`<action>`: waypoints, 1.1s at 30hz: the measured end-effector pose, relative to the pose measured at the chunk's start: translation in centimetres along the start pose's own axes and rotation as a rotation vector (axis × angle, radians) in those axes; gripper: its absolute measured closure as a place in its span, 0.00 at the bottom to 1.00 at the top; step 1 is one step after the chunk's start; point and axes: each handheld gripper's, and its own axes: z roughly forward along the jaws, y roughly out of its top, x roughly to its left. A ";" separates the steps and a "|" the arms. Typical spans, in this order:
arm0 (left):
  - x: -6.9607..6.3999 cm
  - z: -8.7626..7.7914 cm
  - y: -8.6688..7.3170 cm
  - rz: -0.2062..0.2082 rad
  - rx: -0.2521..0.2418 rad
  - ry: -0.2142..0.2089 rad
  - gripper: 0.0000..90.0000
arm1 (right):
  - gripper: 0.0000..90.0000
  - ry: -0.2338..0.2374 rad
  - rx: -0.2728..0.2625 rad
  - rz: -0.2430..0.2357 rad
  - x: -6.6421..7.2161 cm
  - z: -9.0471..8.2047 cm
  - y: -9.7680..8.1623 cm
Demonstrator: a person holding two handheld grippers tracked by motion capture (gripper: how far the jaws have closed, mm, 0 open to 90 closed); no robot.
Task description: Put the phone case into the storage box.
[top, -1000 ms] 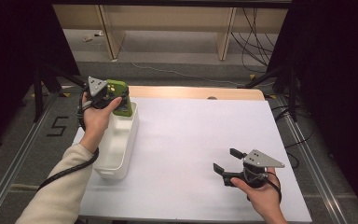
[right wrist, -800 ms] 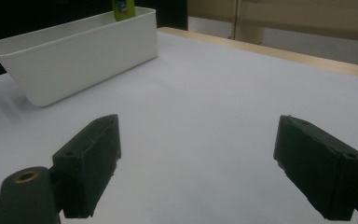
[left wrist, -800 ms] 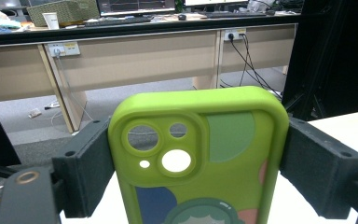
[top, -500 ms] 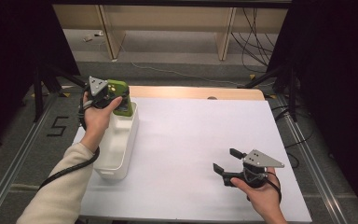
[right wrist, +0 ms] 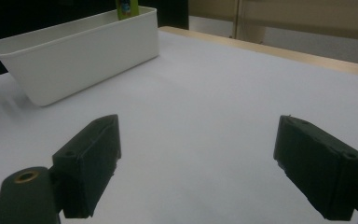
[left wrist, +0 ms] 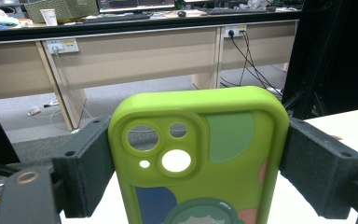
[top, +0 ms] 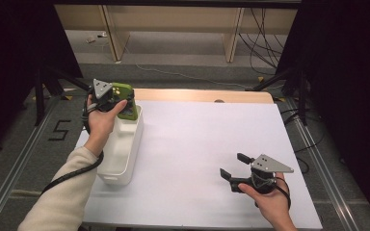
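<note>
Your left claw (top: 120, 103) grips the green phone case (left wrist: 200, 154) above the white bin's (top: 125, 154) far end; lower it inside, then release. Your right claw (top: 233, 166) rests open on the desk (top: 197, 139)

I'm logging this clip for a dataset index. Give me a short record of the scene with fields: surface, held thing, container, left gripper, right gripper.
surface: white table top
held thing: green phone case, camera cutout up, upright over the far end of the bin
container: white bin, long, at the table's left edge
left gripper: jaws pressed on the case's two sides
right gripper: jaws wide open, nothing between them, low over bare table near the front right
</note>
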 end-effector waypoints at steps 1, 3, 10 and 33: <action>0.0 0.0 0.0 0.001 0.001 0.001 0.17 | 0.18 0.000 0.000 0.000 0.0 0.0 0.0; 0.0 0.1 -0.1 0.003 0.004 0.002 0.17 | 0.18 0.000 0.002 0.001 0.0 0.0 0.0; 0.1 0.3 -0.3 0.007 0.011 0.007 0.17 | 0.18 0.001 0.001 0.000 0.0 0.0 0.0; 0.3 1.0 -0.8 0.015 0.028 0.012 0.17 | 0.18 0.002 0.004 -0.001 0.0 0.0 0.0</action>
